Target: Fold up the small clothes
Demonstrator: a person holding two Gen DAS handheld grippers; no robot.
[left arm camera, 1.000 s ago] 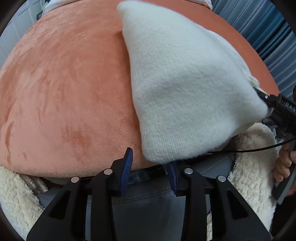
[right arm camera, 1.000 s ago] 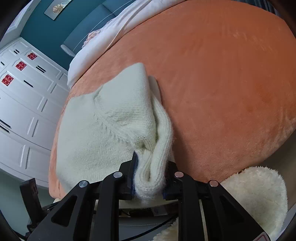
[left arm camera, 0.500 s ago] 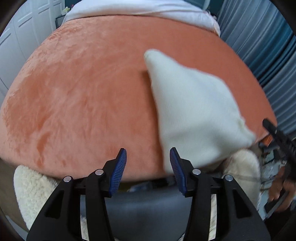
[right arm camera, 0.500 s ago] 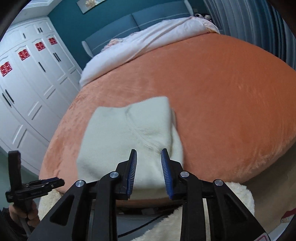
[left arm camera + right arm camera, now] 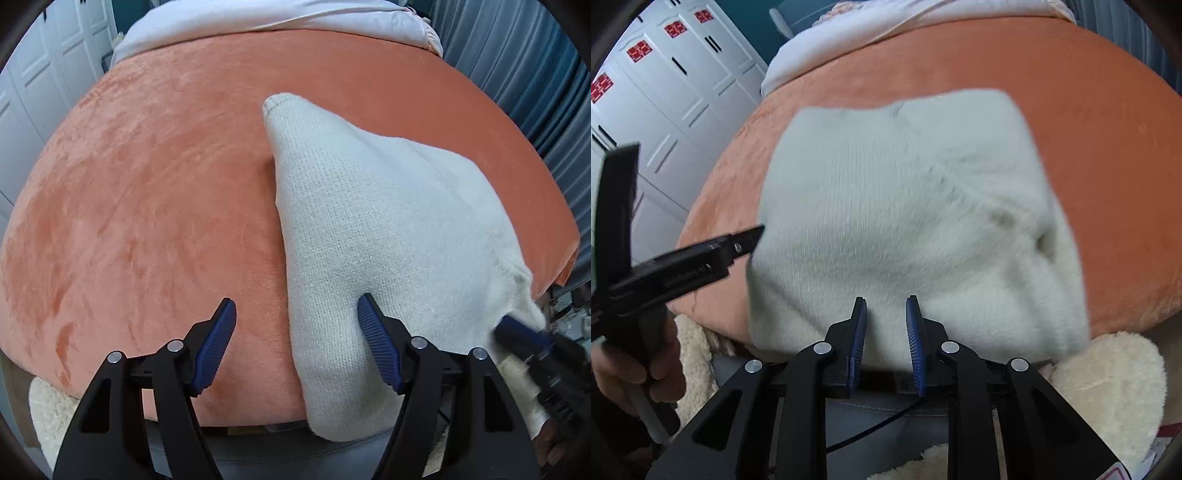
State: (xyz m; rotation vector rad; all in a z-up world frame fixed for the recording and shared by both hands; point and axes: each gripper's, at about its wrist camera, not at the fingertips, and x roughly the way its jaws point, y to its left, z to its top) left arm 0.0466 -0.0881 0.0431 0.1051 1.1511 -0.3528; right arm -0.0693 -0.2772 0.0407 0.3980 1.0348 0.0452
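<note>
A folded cream knit garment (image 5: 373, 236) lies on the orange bed cover (image 5: 147, 206), its near end hanging over the bed's front edge. My left gripper (image 5: 297, 345) is open, its jaws straddling the garment's left near edge, and holds nothing. My right gripper (image 5: 886, 338) is open with a narrow gap, just before the garment's (image 5: 905, 218) near edge, empty. The left gripper shows in the right wrist view (image 5: 683, 258) at the garment's left side. The right gripper shows blurred in the left wrist view (image 5: 532, 343) at the garment's right corner.
A fluffy cream rug (image 5: 1108, 387) lies on the floor below the bed's front edge. A white duvet (image 5: 277, 18) covers the far end of the bed. White wardrobe doors (image 5: 646, 92) stand at the left. Blue curtains (image 5: 535, 74) hang at the right.
A second ago my right gripper was shut on the garment's edge; it let go and pulled back. Both grippers have now moved forward to the garment's near edge, and the left has opened wider.
</note>
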